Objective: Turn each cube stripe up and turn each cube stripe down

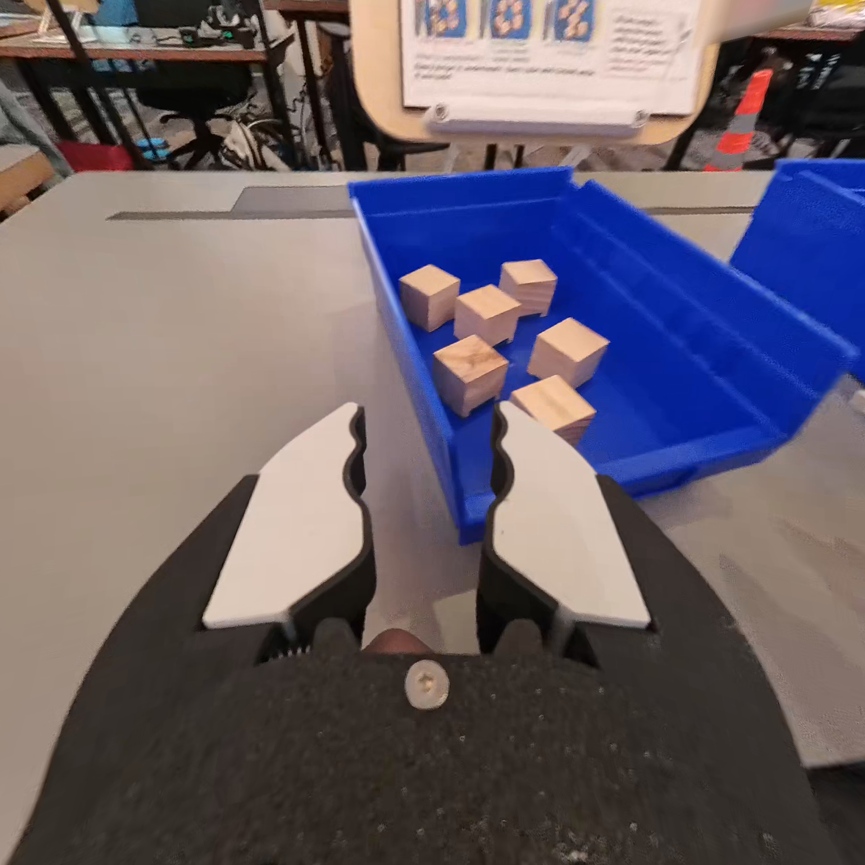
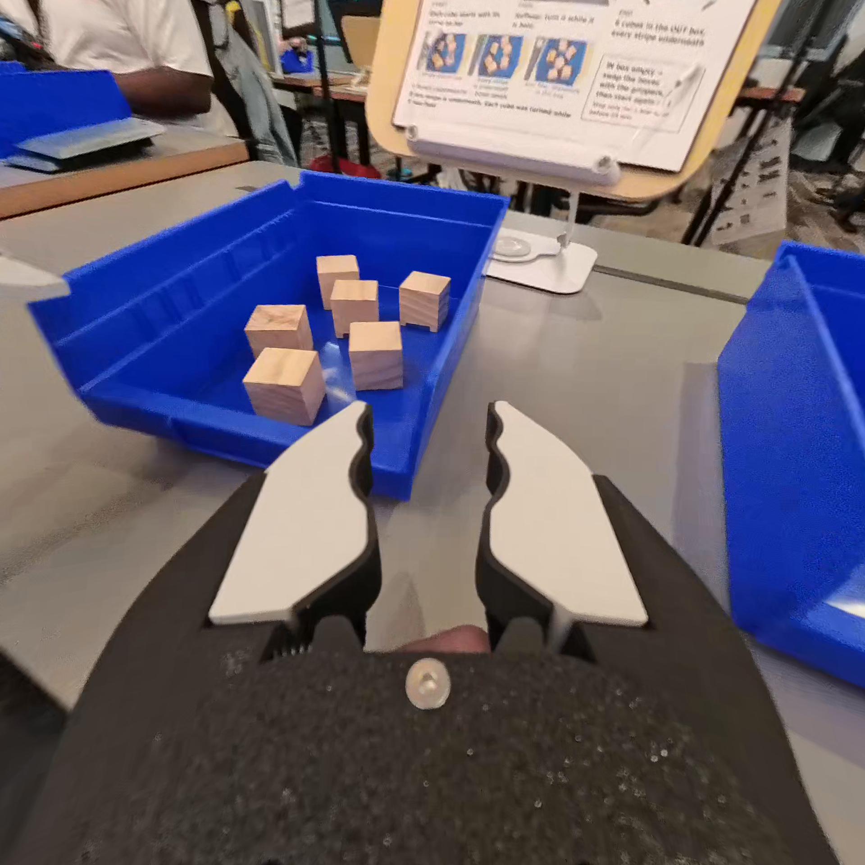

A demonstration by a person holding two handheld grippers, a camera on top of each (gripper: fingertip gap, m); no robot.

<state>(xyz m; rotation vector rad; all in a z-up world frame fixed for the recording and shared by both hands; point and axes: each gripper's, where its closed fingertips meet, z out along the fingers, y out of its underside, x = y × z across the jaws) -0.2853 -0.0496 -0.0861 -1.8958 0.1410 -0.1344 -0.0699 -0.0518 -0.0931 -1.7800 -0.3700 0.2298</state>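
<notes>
While both grippers hang above it, the grey table [image 1: 187, 327] takes up most of each view and carries everything else.

Blue bin [image 1: 702, 327]: open-topped, lying on the table ahead of both grippers. It sits right of centre in the left wrist view and left of centre in the right wrist view.

Second blue bin [image 2: 786, 468]: well apart from the first, at the right edge of both views. Its contents cannot be seen.

Instruction sheet stand [image 2: 538, 262]: white base on the table beyond the first bin, holding a printed sheet on a tan board.

Left gripper [image 1: 427, 412]: jaws parted, nothing between them. It hovers over the table at the near left corner of the first bin, and its right finger overlaps the nearest cube in the picture.

Right gripper [image 2: 429, 409]: jaws parted by a similar gap, empty. It hovers at the bin's near right corner, its left finger over the bin's front wall.

Six wooden cubes [image 1: 487, 311]: all inside the first bin, resting on its floor in a loose cluster toward the left wall as the left wrist view shows it. Visible tops show plain wood grain. Three cubes show a small notch along the bottom edge, among them the far cube [image 2: 423, 299] and the knotted cube [image 1: 469, 372]. No stripe can be made out on any face. The nearest cube [image 2: 284, 384] stands just behind the bin's front wall.
</notes>
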